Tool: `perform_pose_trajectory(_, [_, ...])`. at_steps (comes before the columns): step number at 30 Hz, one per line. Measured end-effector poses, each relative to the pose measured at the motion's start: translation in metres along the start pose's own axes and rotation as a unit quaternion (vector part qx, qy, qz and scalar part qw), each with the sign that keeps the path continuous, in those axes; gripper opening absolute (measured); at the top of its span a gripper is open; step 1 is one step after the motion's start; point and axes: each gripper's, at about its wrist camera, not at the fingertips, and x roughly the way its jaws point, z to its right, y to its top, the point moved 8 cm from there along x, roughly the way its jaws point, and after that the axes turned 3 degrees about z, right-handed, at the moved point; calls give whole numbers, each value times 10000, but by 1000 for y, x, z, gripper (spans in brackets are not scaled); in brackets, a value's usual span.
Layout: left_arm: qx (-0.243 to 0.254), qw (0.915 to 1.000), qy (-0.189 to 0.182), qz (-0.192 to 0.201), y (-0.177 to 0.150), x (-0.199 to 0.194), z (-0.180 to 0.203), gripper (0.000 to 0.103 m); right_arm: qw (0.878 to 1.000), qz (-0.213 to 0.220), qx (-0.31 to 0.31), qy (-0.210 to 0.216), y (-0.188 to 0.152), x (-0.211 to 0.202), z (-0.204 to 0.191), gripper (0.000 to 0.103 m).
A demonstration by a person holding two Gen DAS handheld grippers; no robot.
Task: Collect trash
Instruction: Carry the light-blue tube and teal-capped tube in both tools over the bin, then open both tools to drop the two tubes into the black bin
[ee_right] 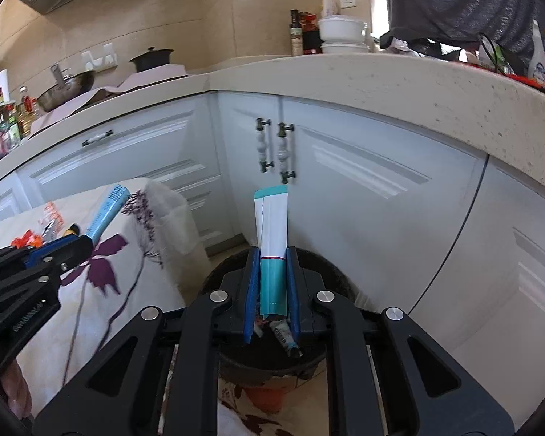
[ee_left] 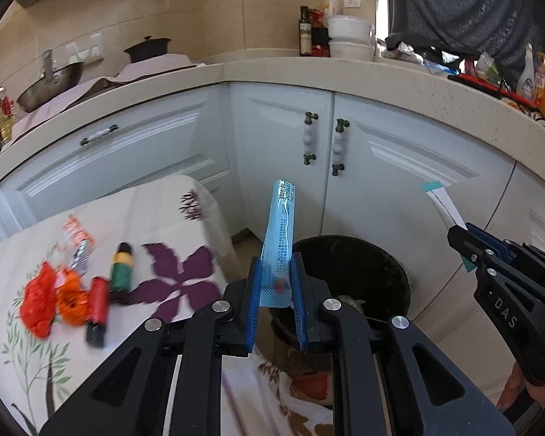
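My left gripper (ee_left: 277, 283) is shut on a long light-blue box (ee_left: 280, 232) that stands up from its jaws, held over the near rim of a black trash bin (ee_left: 388, 272). My right gripper (ee_right: 272, 283) is shut on a white and teal tube box (ee_right: 272, 232), held above the same bin (ee_right: 330, 276), which holds a small tube (ee_right: 285, 338). Red and orange wrappers (ee_left: 51, 298), a red roll (ee_left: 97, 303) and a green bottle (ee_left: 121, 270) lie on the flowered tablecloth (ee_left: 170, 218) at left.
White cabinet doors (ee_left: 283, 138) with beaded handles stand behind the bin under a beige counter (ee_left: 399, 72). The counter carries a wok (ee_left: 51, 83), a dark pot (ee_left: 147, 49), bottles and bowls. The right gripper also shows in the left wrist view (ee_left: 461, 232).
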Motion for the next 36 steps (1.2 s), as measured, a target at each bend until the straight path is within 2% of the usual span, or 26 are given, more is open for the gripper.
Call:
perform_pose_trajectory(6, [137,9998,42,-137,5,31,20,17,9999,-26,129,-64,-1,23,21,14])
perform_pose_trajectory(19, [401,9978,104,-527,4,93,47,18,9993,-253,255,-84,-14,81,33,15])
perform_pose_trajectory(24, [275,9958,81,-865,-4,115,44,19,9990,-246,340,-142,-17,97,39,26])
perform_pose_trajectory(27, [190,9954,137,-929,-6,119,39,26,9989,-253,363,-162,-18,99,40,26])
perform_pose_trajectory(29, [200,9958,169,-873,-4,117,36,38,9989,-265,354,-175,-18,97,39,27])
perform_pose_trajectory(33, [205,9969,164,-738,1,107,32,42,9991,-235,304,-192,-16,90,35,28])
perform_pose_trajectory(36, [118,9975,135,-689,5,98,27,44,9992,-179,305,-208,-11,80,31,35])
